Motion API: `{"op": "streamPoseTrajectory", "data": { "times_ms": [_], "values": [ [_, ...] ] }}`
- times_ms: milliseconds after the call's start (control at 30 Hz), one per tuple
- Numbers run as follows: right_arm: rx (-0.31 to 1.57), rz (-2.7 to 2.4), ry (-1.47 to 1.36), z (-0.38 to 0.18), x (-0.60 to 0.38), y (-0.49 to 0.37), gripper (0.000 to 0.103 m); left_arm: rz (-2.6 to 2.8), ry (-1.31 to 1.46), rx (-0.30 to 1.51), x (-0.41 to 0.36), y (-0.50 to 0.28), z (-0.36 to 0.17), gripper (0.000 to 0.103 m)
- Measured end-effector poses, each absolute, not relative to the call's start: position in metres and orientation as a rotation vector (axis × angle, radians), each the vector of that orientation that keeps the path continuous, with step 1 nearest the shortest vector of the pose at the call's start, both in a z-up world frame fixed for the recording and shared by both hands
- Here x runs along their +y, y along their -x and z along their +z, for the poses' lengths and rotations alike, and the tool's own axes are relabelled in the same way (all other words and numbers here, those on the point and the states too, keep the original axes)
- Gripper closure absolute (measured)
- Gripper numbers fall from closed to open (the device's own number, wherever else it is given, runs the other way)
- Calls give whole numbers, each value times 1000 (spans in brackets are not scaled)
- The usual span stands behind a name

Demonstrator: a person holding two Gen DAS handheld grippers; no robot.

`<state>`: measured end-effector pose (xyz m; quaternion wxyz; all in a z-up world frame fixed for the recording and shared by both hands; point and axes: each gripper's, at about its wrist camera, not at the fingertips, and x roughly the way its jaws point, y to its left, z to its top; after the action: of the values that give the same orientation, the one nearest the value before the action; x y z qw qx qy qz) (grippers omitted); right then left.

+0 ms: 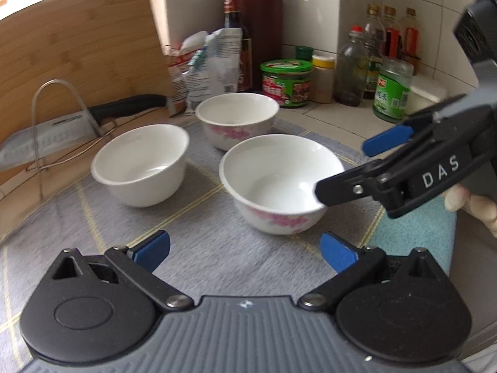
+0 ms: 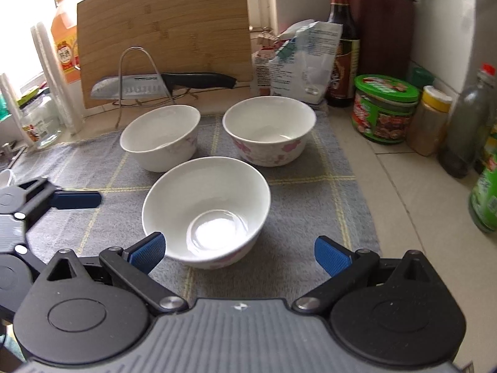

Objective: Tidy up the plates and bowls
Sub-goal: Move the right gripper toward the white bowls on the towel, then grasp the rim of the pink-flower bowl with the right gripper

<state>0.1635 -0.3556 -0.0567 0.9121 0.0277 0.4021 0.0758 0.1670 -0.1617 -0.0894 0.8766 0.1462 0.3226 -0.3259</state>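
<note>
So the tiled worktop (image 2: 388, 180) carries everything here, and most of the middle of it is covered by a grey checked mat (image 2: 295, 192) with thin yellow lines. Leaning against the wall behind it is a big bamboo cutting board (image 2: 161, 21), with a wire rack (image 2: 136, 71) in front of it that has a kitchen knife (image 2: 161, 85) resting across it.

On the mat sit three white bowls, all upright and empty, not touching each other. The near bowl (image 2: 206, 208) is closest to the right gripper (image 2: 239, 253), whose blue fingers (image 2: 332, 256) are spread wide with nothing between them; the bowl sits just ahead of them, its near edge roughly level with the tips. In the left wrist view one finger of that gripper overlaps the bowl's rim, but I can't tell if it's actually touching. Behind it, the back left bowl (image 2: 161, 136) and the back right bowl (image 2: 268, 130) stand side by side, the right one with pink flowers on the outside.

The left gripper (image 1: 245, 250) hangs over the near part of the mat, fingers wide apart too and holding nothing, well short of any bowl.

Off to the right of the mat there's a green-lidded tub (image 2: 385, 108), a yellow-capped spice jar (image 2: 430, 121) just beside it, a dark sauce bottle (image 2: 343, 40) and a crumpled white bag (image 2: 304, 62) further back.
</note>
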Motion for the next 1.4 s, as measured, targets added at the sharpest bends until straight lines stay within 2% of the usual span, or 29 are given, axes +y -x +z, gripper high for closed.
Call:
{"op": "streamPoseTrajectory", "data": {
  "times_ms": [367,567,767,1033,1267,1400],
  "values": [
    [859,264,-64,-65,-360,-190,0,-707,-318,647,-196,-176,-102,1],
    [874,329,-65,-69,-361,-202,0,-700,-308,640,-201,-179,-105,9],
    [869,375,-54,-68,-360,-214,0,-706,-304,630,-202,-179,-105,11],
    [886,414,-42,-69,-357,-223,17,-712,-299,630,-201,-179,-103,13],
    [886,427,-53,-68,-359,-227,20,-721,-297,627,-201,-178,-102,15],
    [885,417,-38,-67,-358,-227,26,-727,-298,626,-201,-178,-101,17]
  ]
}}
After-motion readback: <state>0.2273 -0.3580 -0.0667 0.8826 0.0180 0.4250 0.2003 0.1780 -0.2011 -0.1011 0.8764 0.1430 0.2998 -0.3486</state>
